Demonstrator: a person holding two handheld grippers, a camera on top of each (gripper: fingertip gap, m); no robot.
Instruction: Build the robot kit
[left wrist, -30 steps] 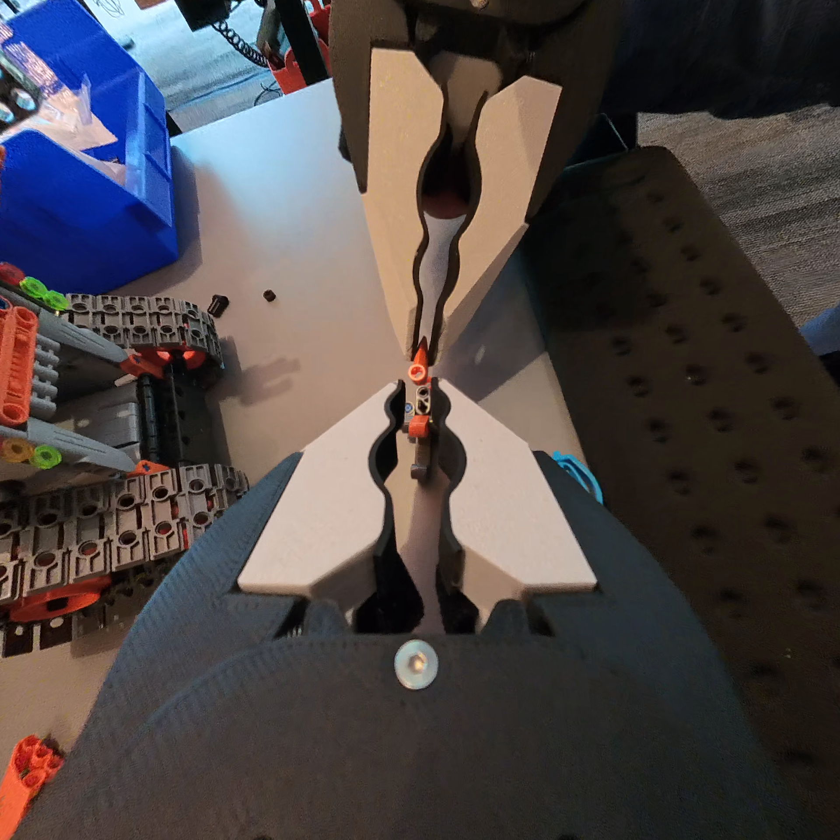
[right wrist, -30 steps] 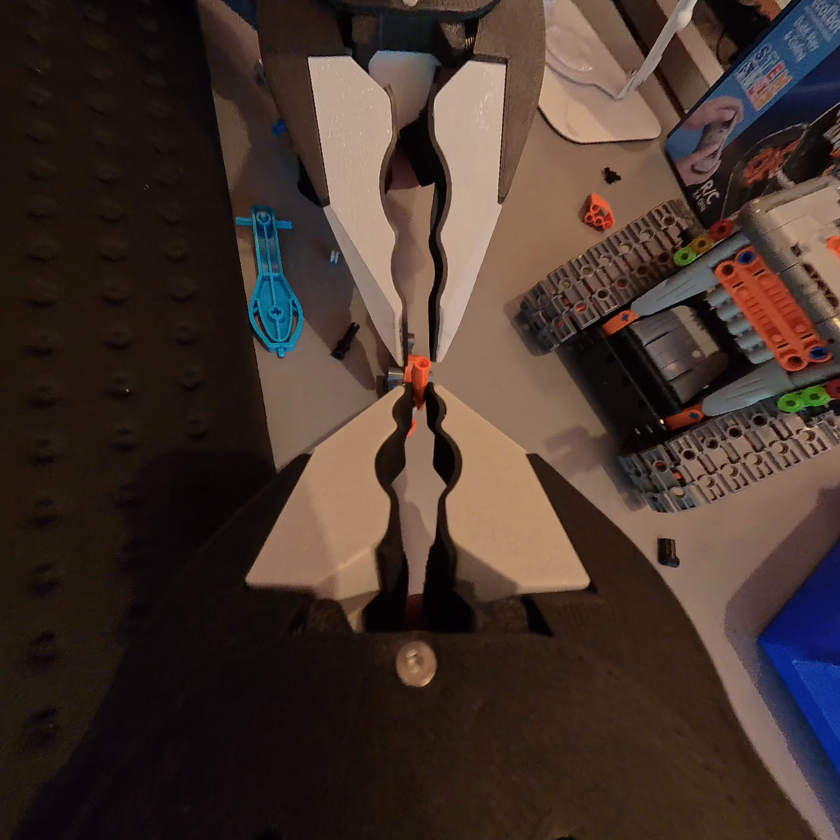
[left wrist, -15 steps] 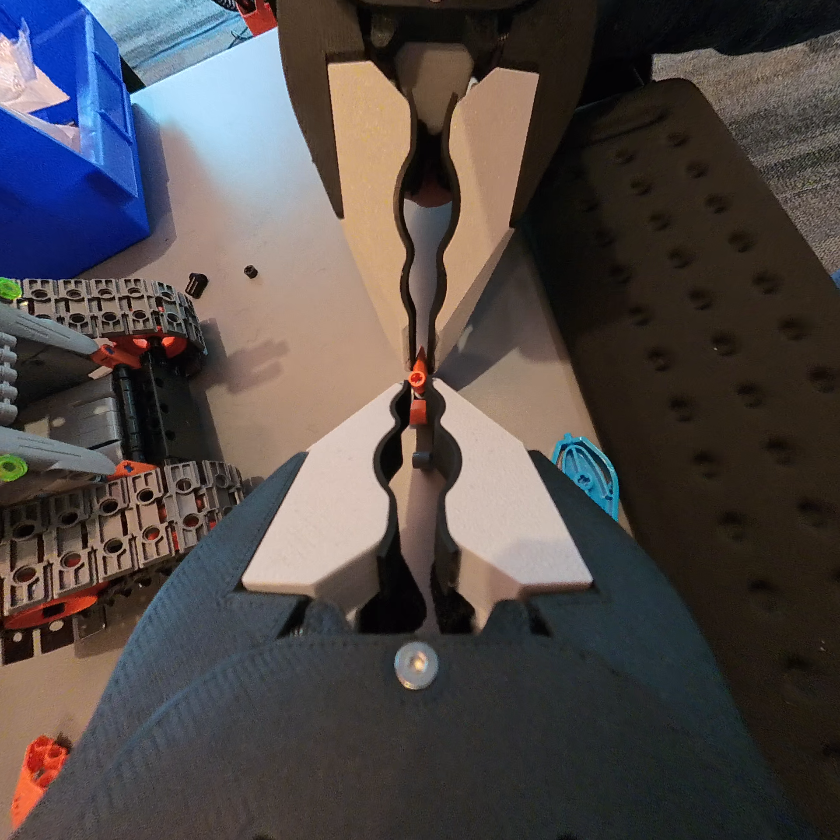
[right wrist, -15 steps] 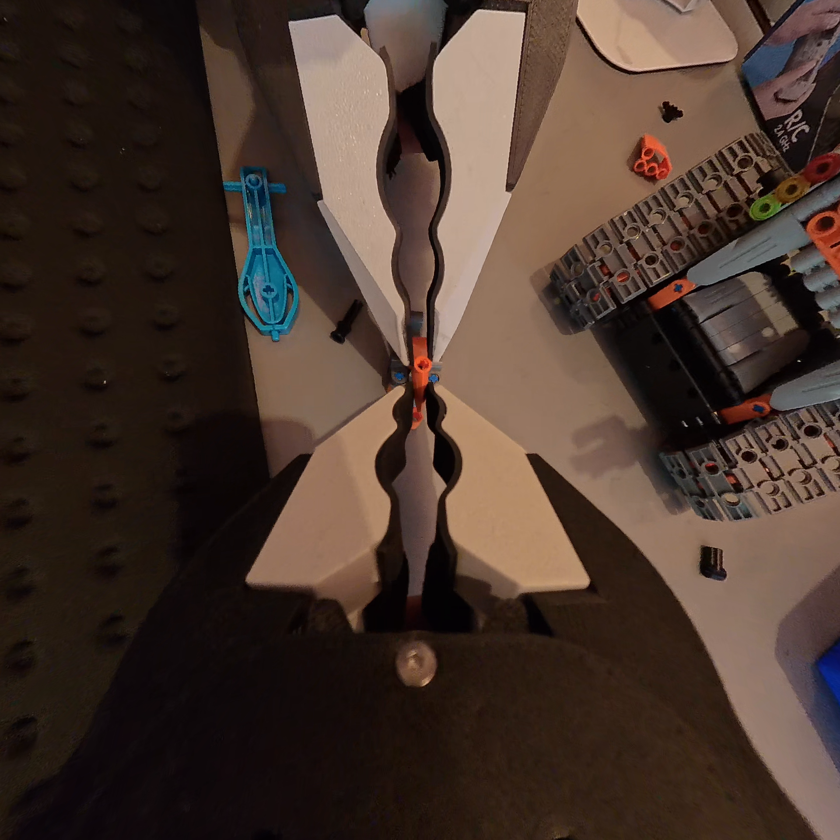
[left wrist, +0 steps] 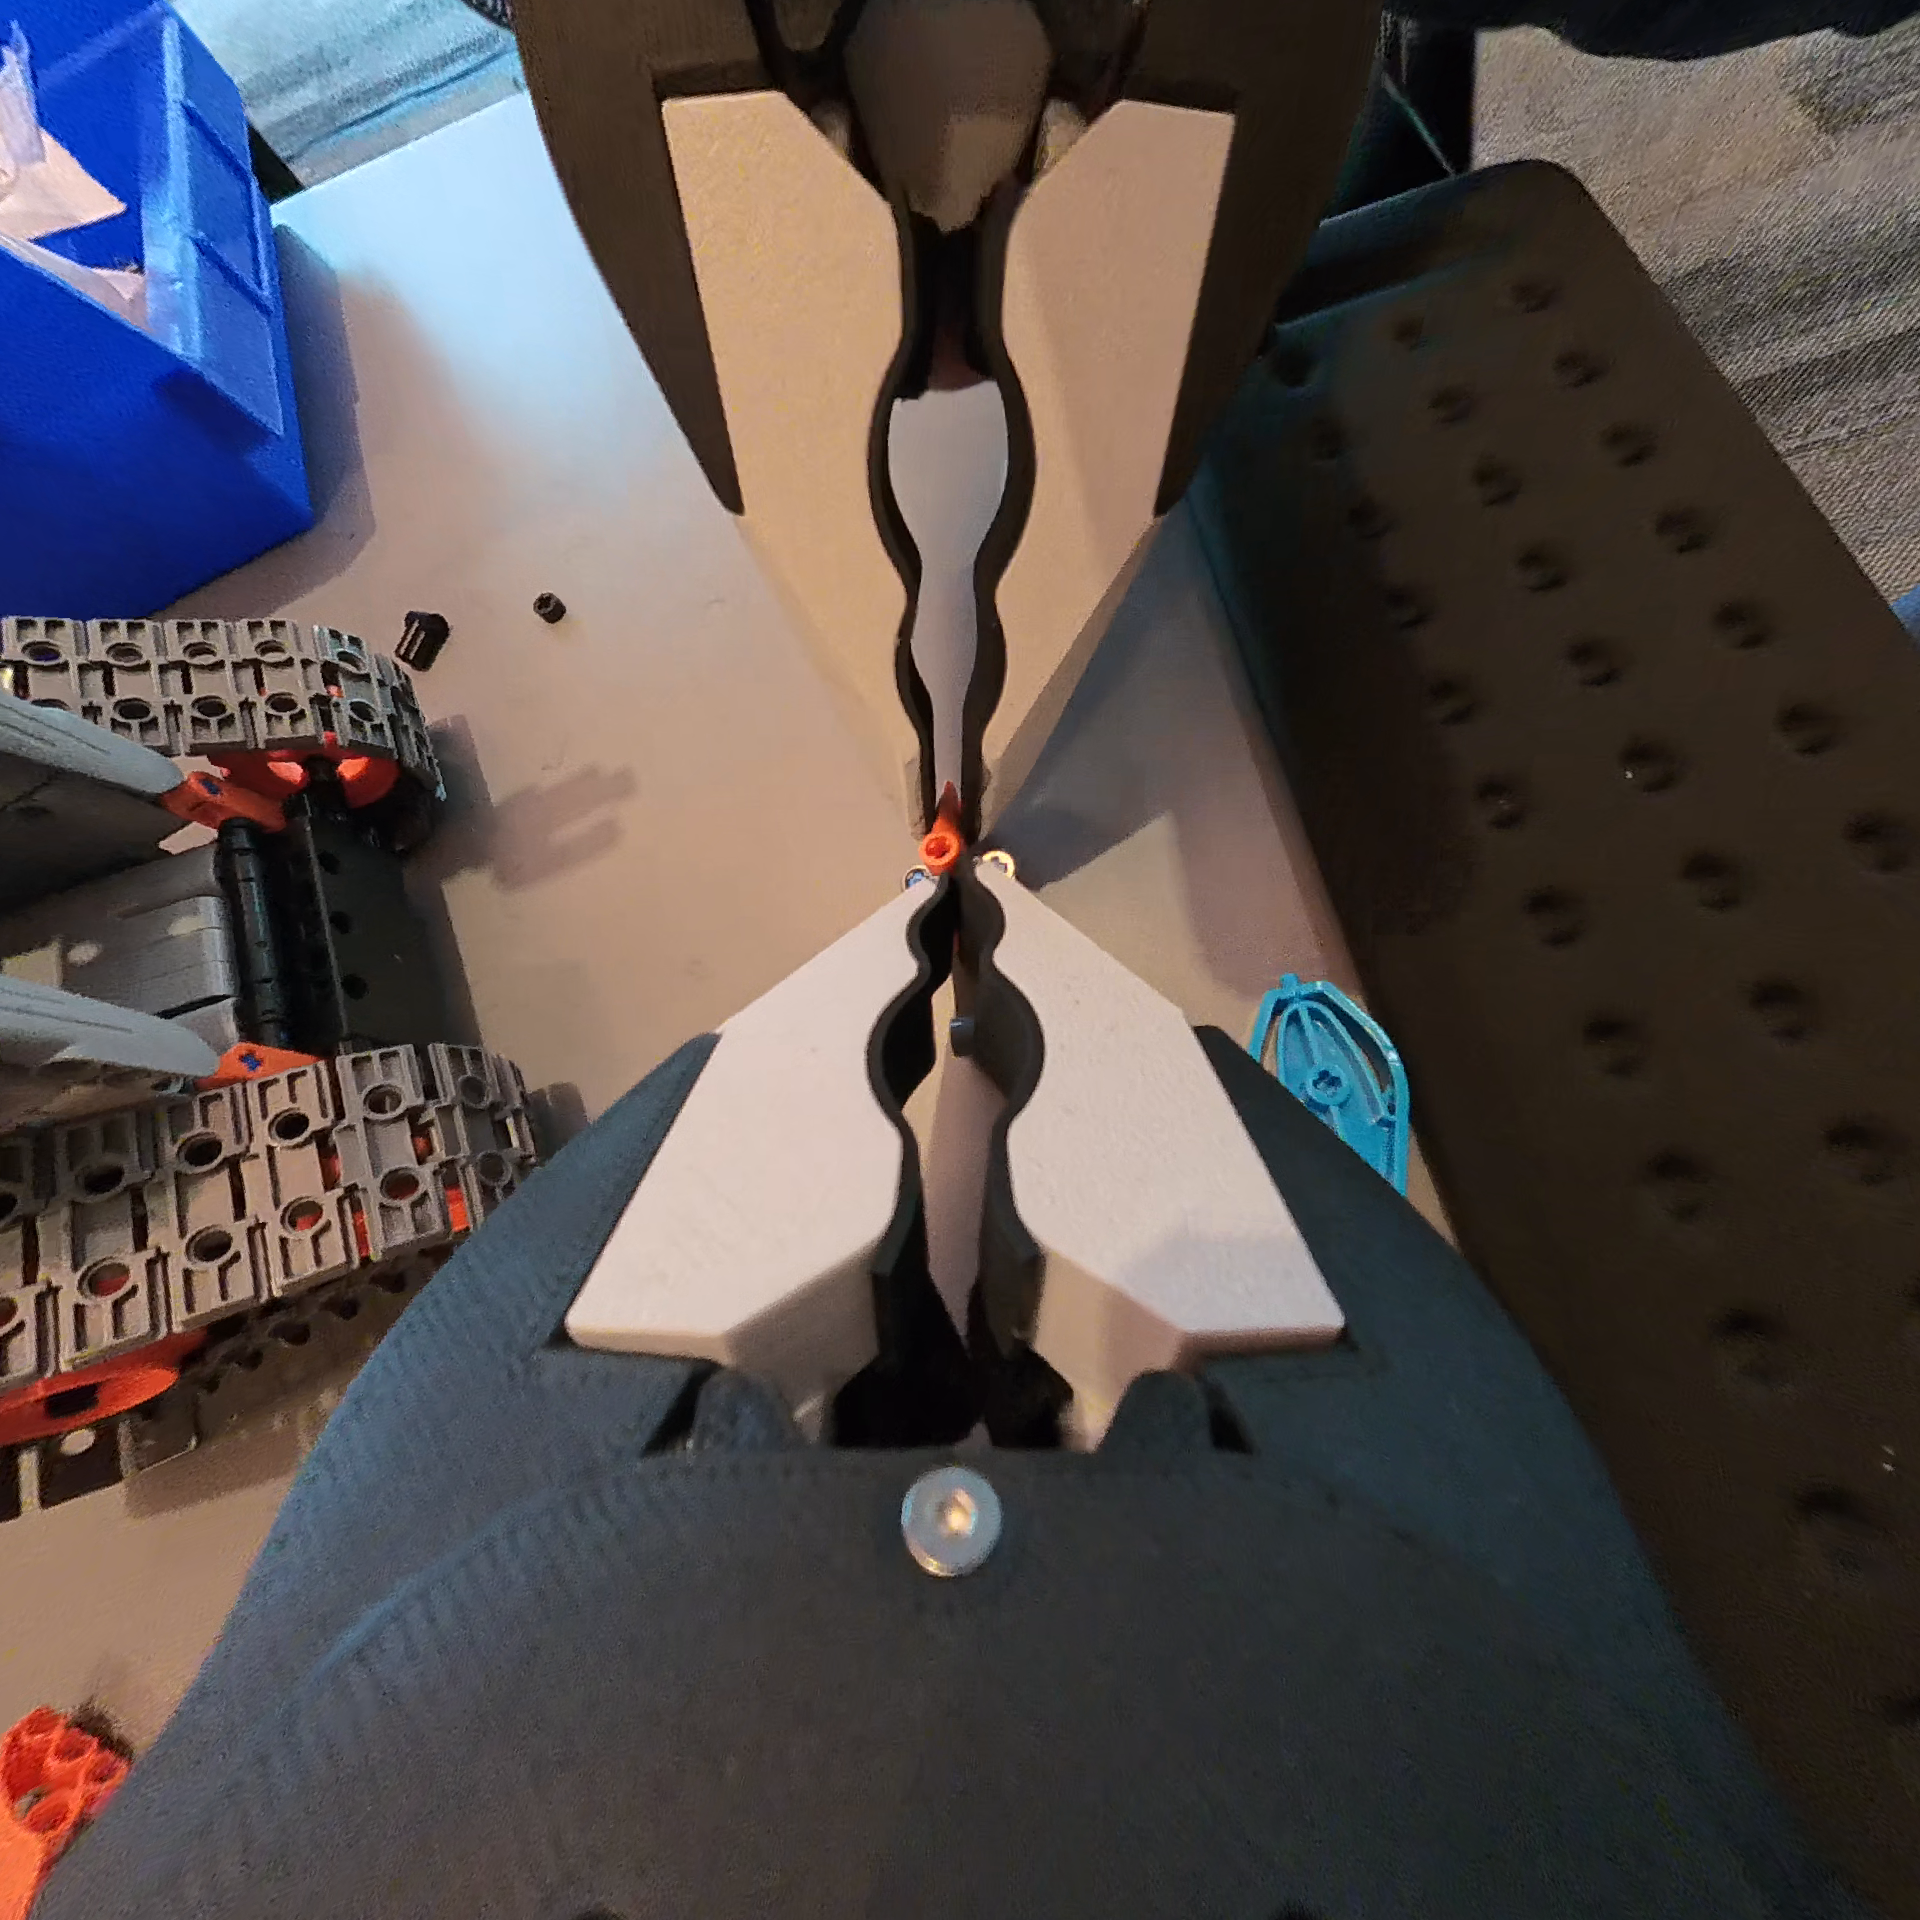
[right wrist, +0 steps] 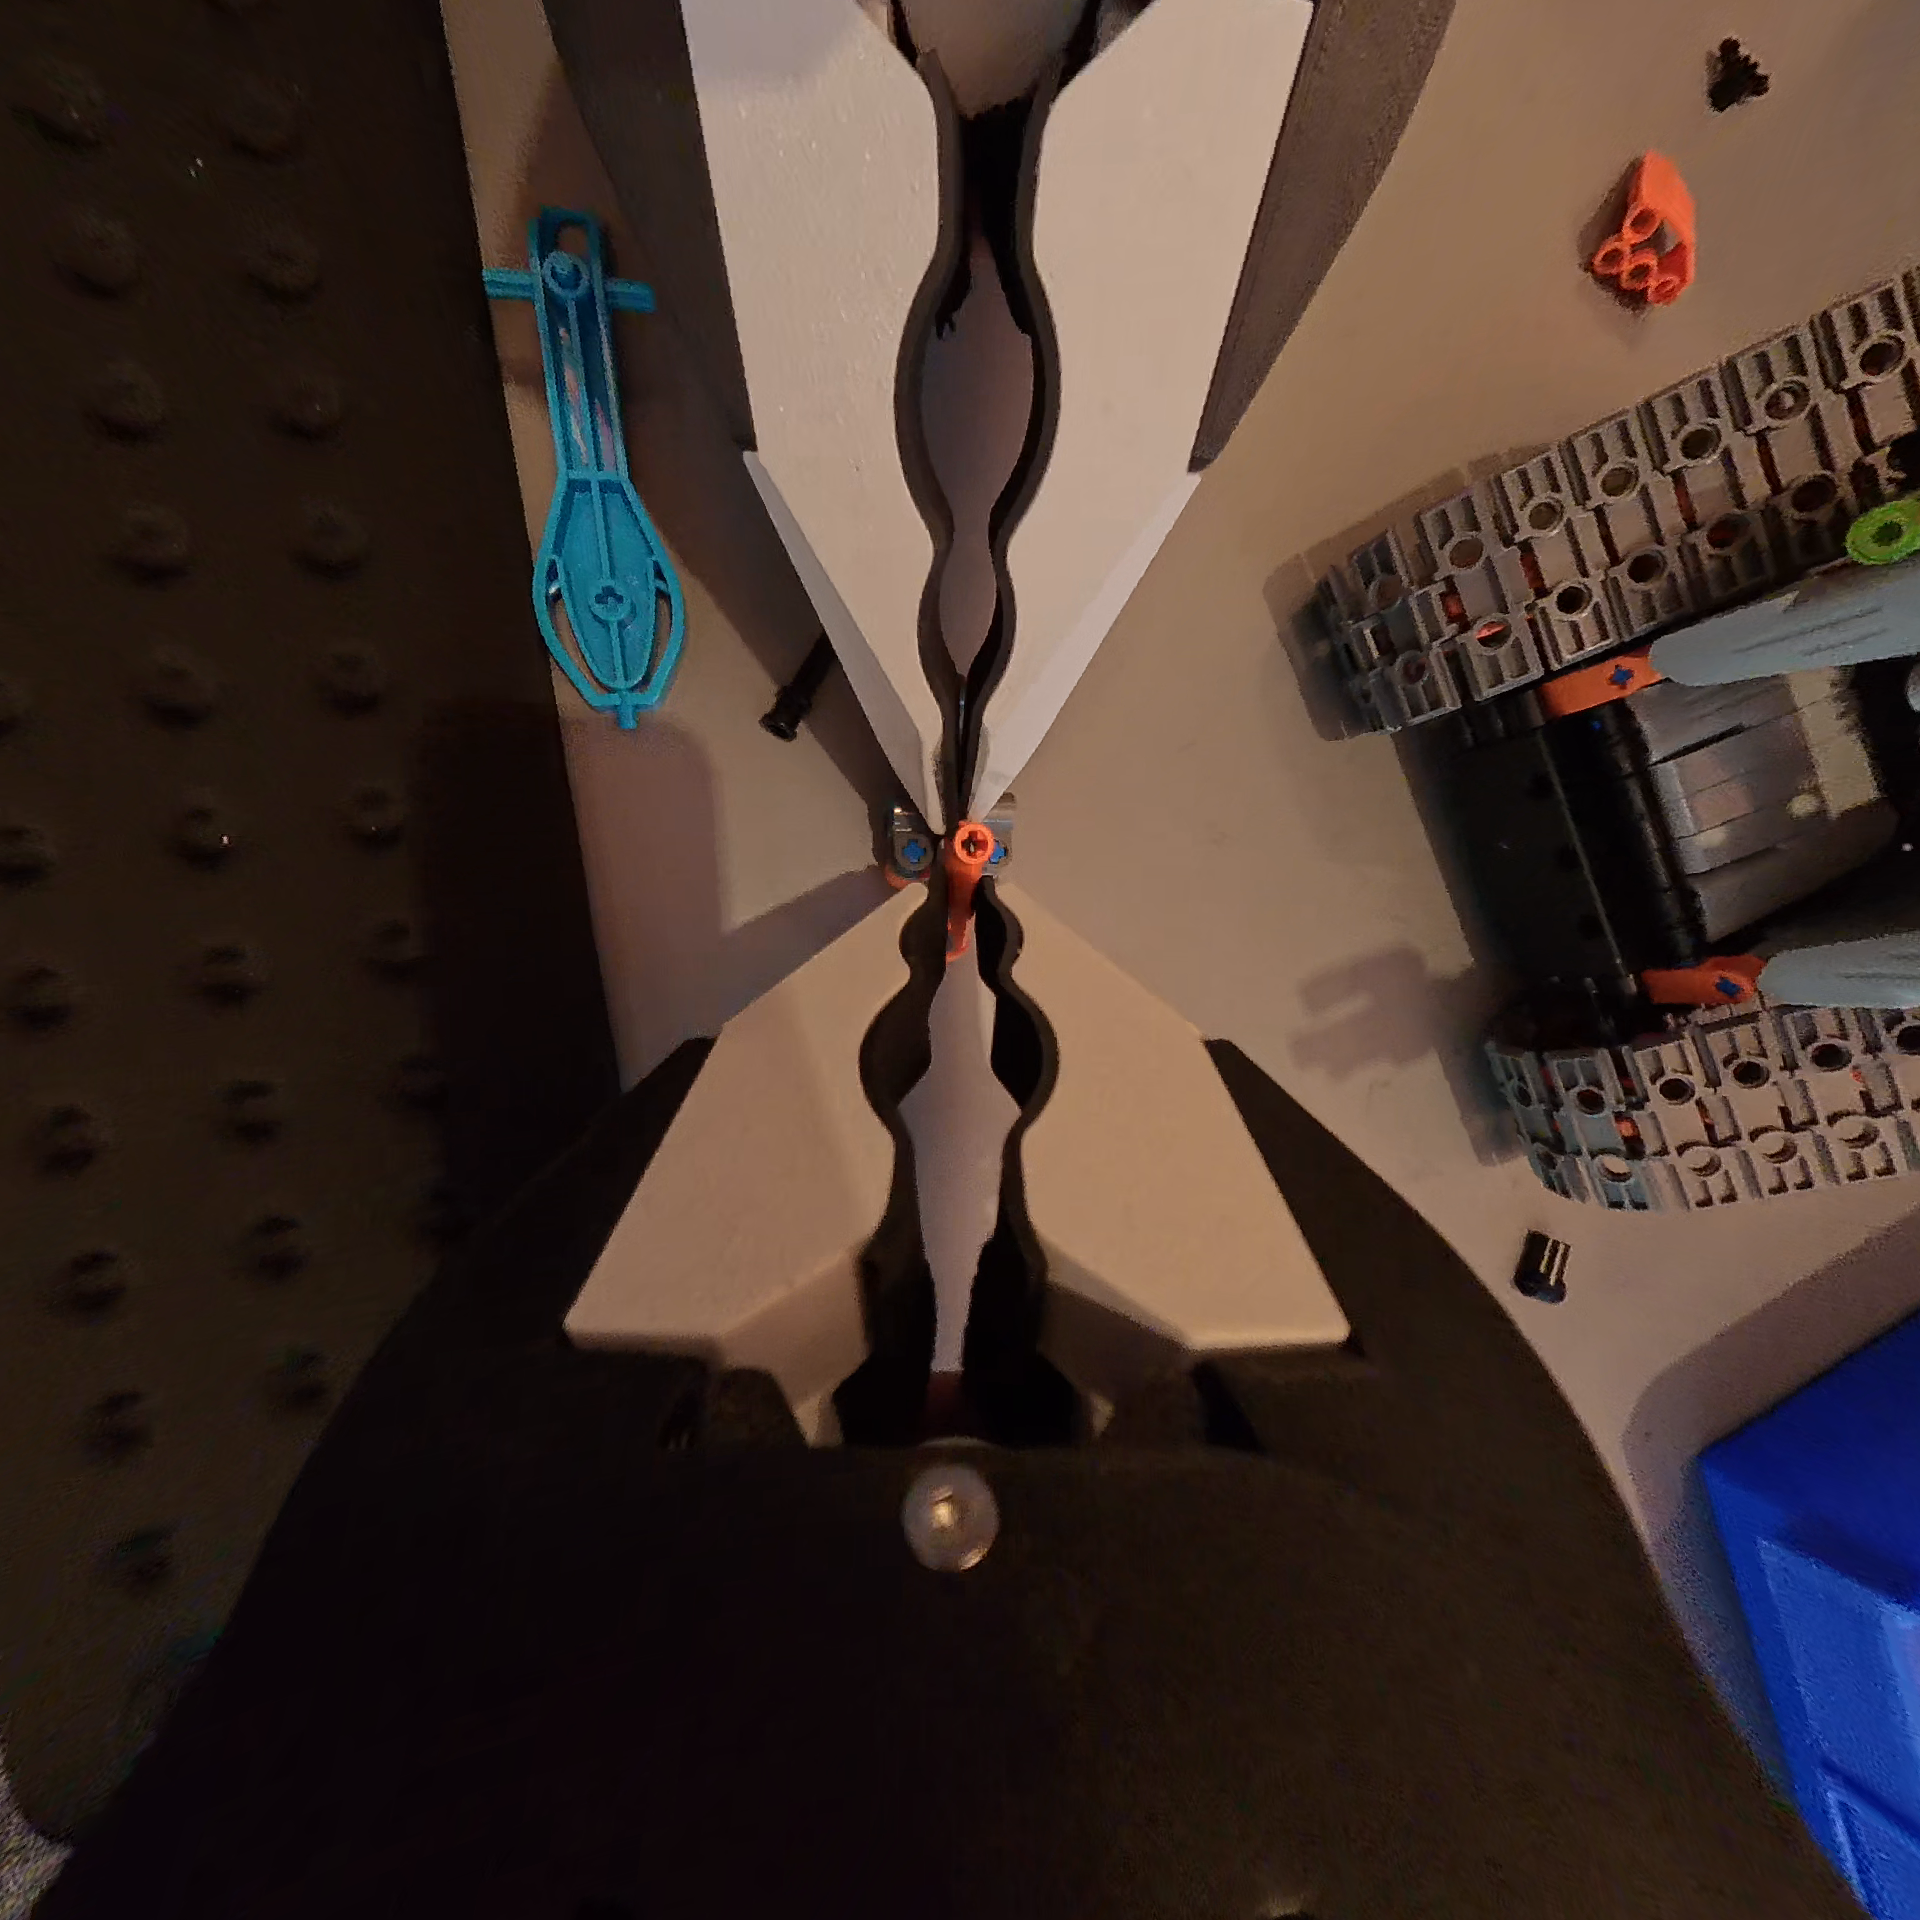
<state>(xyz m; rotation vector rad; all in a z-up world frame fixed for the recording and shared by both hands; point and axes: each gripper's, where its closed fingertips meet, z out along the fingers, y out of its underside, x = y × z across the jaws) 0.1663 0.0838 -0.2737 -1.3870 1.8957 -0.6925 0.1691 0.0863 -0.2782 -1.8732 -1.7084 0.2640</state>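
My left gripper [left wrist: 951, 899] is shut on a small grey piece with blue pins [right wrist: 906, 847]. The piece's ends stick out on both sides of the fingertips [left wrist: 997, 860]. My right gripper [right wrist: 961, 914] is shut on a small orange pin piece [right wrist: 964, 883]. The two grippers point tip to tip above the pale table [left wrist: 644, 727]. The orange piece [left wrist: 940, 847] meets the grey piece between them. The right gripper [left wrist: 948, 810] comes in from the top of the left wrist view. The left gripper [right wrist: 958, 805] comes in from the top of the right wrist view.
A grey tracked model with orange hubs [left wrist: 260, 935] [right wrist: 1662, 831] stands beside the grippers. A blue bin [left wrist: 125, 416] [right wrist: 1818, 1610], a turquoise plastic tool [left wrist: 1335, 1091] [right wrist: 608, 540], a black studded mat [left wrist: 1610, 831] [right wrist: 208, 727], a loose black pin [left wrist: 421, 636] and an orange connector [right wrist: 1642, 244] lie around. My two grippers' fingertips are within a few centimetres of each other. The orange connector [right wrist: 1642, 244] is about 25 centimeters from both grippers' fingertips. It is also in sight in the left wrist view [left wrist: 62, 1783].
My left gripper's jaws closed on the small grey piece. The two grippers drew closer, tip to tip. The right gripper kept hold of the orange piece.
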